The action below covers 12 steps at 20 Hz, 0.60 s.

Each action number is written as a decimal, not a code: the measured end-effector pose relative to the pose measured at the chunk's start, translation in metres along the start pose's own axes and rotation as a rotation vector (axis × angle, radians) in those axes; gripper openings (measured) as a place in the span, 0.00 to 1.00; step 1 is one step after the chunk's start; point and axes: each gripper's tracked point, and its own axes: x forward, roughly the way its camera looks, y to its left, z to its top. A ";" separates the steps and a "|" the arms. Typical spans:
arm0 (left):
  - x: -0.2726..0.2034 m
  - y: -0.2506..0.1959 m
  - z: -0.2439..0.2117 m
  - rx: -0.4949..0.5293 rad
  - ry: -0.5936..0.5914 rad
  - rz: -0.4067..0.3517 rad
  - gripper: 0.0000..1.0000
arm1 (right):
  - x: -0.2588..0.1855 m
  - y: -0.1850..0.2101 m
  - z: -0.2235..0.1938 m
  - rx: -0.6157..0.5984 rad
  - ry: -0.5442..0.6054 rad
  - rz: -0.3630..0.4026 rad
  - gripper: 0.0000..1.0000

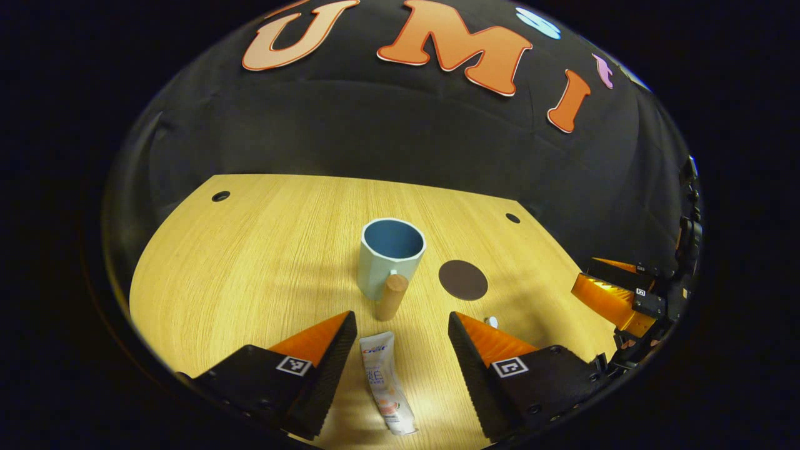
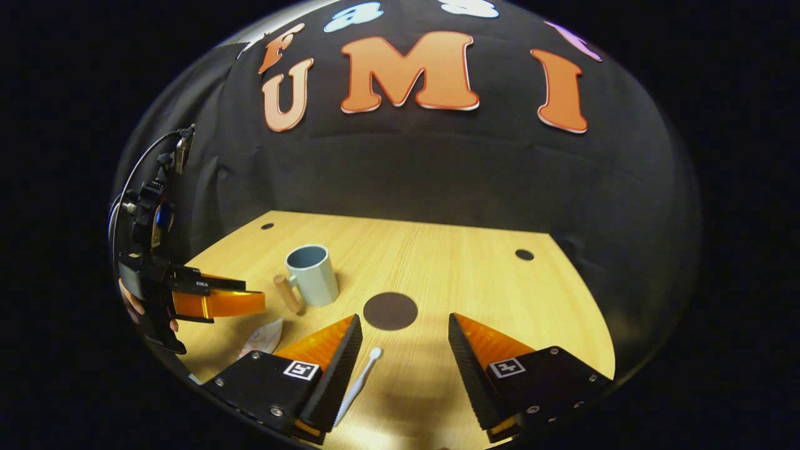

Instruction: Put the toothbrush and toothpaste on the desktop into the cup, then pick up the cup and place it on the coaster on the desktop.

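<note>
Pale wood-grain desktop (image 1: 250,262) under black booth cloth sets the scene, with nothing yet in the cup. Reading left to right in the left gripper view: the left gripper (image 1: 400,350) hangs low over the near edge with its fingers spread wide and empty, and the toothpaste tube (image 1: 386,387) lies flat on the wood directly between them, its long axis running away from the camera toward the cup, roughly in line with the fingers. Beyond it stands the light blue-green cup (image 1: 390,256), upright and open, its wooden handle (image 1: 392,297) turned toward the tube. Just right of the cup sits the round dark coaster (image 1: 463,279), bare, and near it peeks the white head of the toothbrush (image 1: 492,322). At far right the right gripper (image 1: 609,294) hovers. In the right gripper view, that gripper (image 2: 405,356) is likewise spread and holding nothing; the toothbrush lies beside its left finger, slanting up toward the coaster. Judged from this layout, each gripper is nearest its own item: the left would need to drop straight onto the tube, while the right must shift toward its left finger to straddle the brush.
</note>
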 end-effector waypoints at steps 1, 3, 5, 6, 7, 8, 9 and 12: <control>0.002 -0.001 -0.005 -0.006 0.026 -0.005 0.89 | 0.005 0.003 -0.012 0.002 0.044 0.016 0.82; 0.009 -0.005 -0.024 -0.012 0.096 -0.043 0.87 | 0.013 0.016 -0.028 0.007 0.116 0.059 0.76; 0.014 -0.016 -0.043 -0.028 0.171 -0.085 0.87 | 0.019 0.022 -0.048 0.023 0.180 0.076 0.73; 0.017 -0.013 -0.050 -0.035 0.190 -0.082 0.87 | 0.021 0.026 -0.053 0.023 0.208 0.086 0.70; 0.020 -0.009 -0.053 -0.042 0.207 -0.064 0.87 | 0.023 0.029 -0.057 0.025 0.237 0.097 0.68; 0.022 -0.002 -0.058 -0.057 0.227 -0.044 0.86 | 0.022 0.032 -0.060 0.032 0.264 0.116 0.65; 0.022 0.004 -0.065 -0.070 0.258 -0.017 0.87 | 0.022 0.034 -0.064 0.044 0.288 0.129 0.63; 0.020 0.012 -0.080 -0.099 0.332 0.018 0.87 | 0.030 0.038 -0.076 0.094 0.360 0.140 0.59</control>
